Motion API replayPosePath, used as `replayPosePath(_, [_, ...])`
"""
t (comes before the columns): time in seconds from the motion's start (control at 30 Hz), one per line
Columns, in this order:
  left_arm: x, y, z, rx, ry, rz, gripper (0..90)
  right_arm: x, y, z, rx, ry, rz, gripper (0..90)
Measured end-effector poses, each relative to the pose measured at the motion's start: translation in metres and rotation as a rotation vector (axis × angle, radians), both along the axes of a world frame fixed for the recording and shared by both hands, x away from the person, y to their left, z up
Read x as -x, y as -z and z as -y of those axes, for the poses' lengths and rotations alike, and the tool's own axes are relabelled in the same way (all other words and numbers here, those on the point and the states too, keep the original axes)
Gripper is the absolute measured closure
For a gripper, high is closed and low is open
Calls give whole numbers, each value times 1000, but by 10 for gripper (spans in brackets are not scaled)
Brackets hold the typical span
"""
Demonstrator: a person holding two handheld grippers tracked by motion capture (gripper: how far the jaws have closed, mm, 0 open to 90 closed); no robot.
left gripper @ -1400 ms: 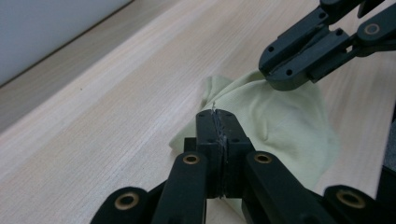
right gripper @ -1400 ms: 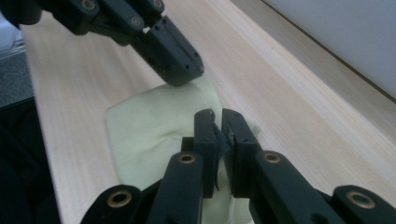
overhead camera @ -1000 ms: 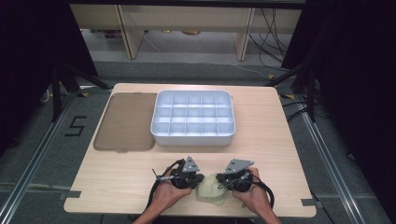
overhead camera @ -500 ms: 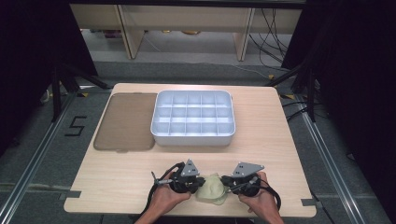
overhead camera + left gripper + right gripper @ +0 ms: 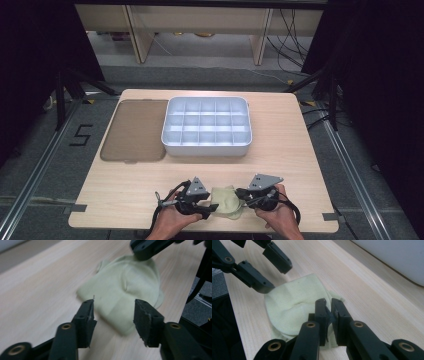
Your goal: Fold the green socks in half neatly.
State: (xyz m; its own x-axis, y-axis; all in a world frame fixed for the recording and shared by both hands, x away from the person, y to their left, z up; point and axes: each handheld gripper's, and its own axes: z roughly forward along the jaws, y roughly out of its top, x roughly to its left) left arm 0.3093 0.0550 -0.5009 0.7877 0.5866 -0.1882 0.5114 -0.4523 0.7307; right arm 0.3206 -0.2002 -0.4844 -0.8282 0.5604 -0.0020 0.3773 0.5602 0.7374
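Left gripper just opened over cloth — right gripper pinches its edge.

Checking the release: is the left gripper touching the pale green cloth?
Apart. The left gripper view shows the left gripper, jaws just opened, off the pale green cloth.

One pale green cloth lies on one wooden bench, flanked by two hand-held tools: one left tool and one right tool, each gripped by one hand. One white compartment tray holds twenty cells, in four rows of five. One brown flat lid sits beside it.
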Motion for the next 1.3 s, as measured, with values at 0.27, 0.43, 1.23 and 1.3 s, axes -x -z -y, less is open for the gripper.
replayPosePath(0.27, [3, 1, -10, 26, -66, -92, 384, 0, -2, 4, -18, 18, -3, 816])
replayPosePath(0.43, [2, 3, -8, 33, -85, -136, 360, 1, -4, 7, -21, 33, -4, 782])
replayPosePath(1.23, [-1, 5, 10, -35, -61, -141, 560, 1, -2, 7, -18, 29, 2, 719])
replayPosePath(1.3, [-2, 4, 11, -53, -53, -128, 581, 1, -1, 6, -24, 24, -6, 716])
